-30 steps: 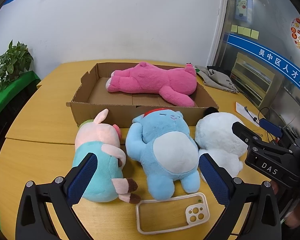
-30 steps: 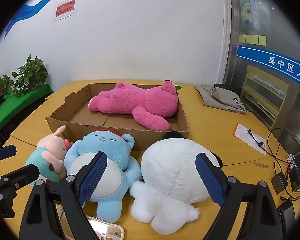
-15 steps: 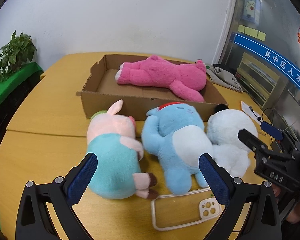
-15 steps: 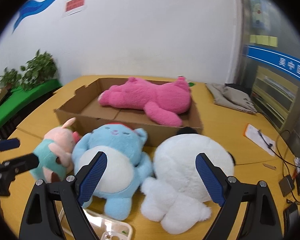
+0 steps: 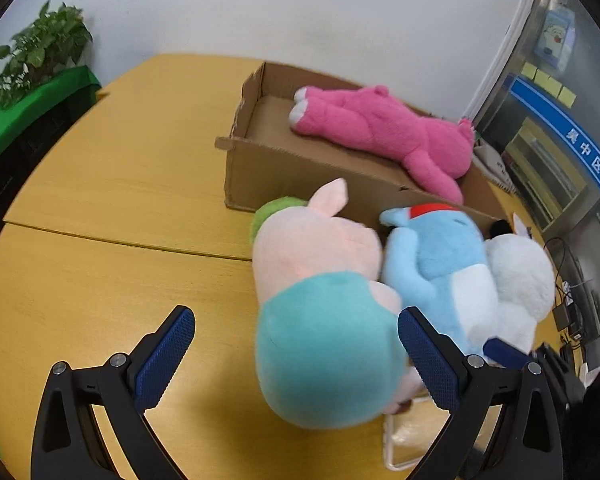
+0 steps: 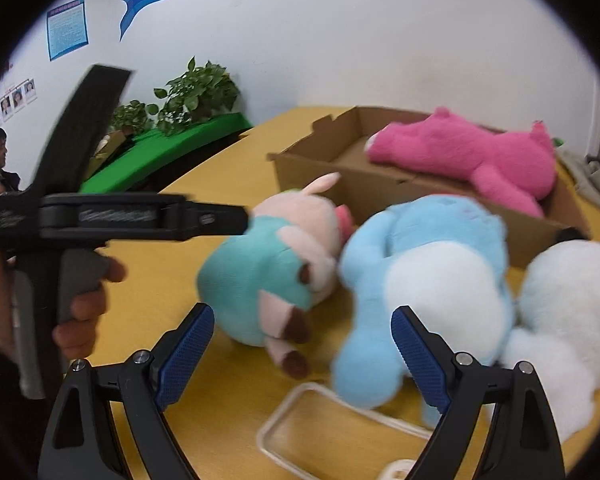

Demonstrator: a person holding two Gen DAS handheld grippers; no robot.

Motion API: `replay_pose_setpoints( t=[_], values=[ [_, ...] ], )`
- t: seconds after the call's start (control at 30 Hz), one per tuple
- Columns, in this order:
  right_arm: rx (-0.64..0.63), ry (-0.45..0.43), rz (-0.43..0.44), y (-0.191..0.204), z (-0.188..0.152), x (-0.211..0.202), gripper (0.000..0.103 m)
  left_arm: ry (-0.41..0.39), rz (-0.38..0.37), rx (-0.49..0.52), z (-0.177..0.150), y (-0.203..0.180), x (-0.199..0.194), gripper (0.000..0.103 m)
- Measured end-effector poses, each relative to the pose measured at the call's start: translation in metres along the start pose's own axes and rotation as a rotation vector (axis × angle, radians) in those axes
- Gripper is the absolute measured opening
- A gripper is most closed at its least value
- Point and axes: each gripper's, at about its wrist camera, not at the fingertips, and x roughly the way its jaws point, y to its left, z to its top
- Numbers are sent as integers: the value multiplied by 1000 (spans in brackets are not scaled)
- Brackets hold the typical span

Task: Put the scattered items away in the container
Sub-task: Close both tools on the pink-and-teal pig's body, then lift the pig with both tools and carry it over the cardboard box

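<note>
A cardboard box [image 5: 300, 172] [image 6: 384, 188] holds a pink plush [image 5: 384, 128] [image 6: 476, 156]. In front of it lie a pig plush in a teal top [image 5: 324, 312] [image 6: 272, 268], a blue plush [image 5: 444, 268] [image 6: 420, 280] and a white plush [image 5: 520, 280] [image 6: 560, 320]. A clear phone case [image 6: 324, 428] [image 5: 404, 444] lies near the front. My left gripper [image 5: 296, 360] is open, its right finger against the pig plush. My right gripper [image 6: 304, 356] is open above the pig's feet and the case.
The wooden table [image 5: 112, 184] stretches open to the left. Potted plants on a green ledge [image 6: 180, 128] [image 5: 32, 64] stand at the far left. The hand-held left gripper body [image 6: 100, 220] crosses the right wrist view. Cables and a grey cloth [image 5: 496, 168] lie at right.
Both grippers have swung to the left. The left one has closed in on the pig plush, which now fills the space by its right finger. The right view now faces the pig and blue plush.
</note>
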Motion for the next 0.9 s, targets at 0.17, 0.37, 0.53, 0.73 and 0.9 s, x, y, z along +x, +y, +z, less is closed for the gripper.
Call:
replay_pose_setpoints(
  t=[0.17, 0.37, 0.53, 0.73, 0.9],
  values=[
    [52, 39, 43, 19, -1, 35, 90, 114, -116, -32, 15, 10, 36, 103],
    [133, 79, 21, 16, -3, 71, 91, 182, -253, -6, 13, 1, 45, 79],
    [111, 69, 45, 16, -7, 69, 76, 168, -259, 14, 9, -2, 40, 73],
    [123, 35, 102, 13, -8, 56, 65, 133, -251, 40, 8, -13, 23, 69],
    [77, -72, 104, 19, 13, 24, 65, 18, -278, 90, 35, -31, -21, 69]
  ],
)
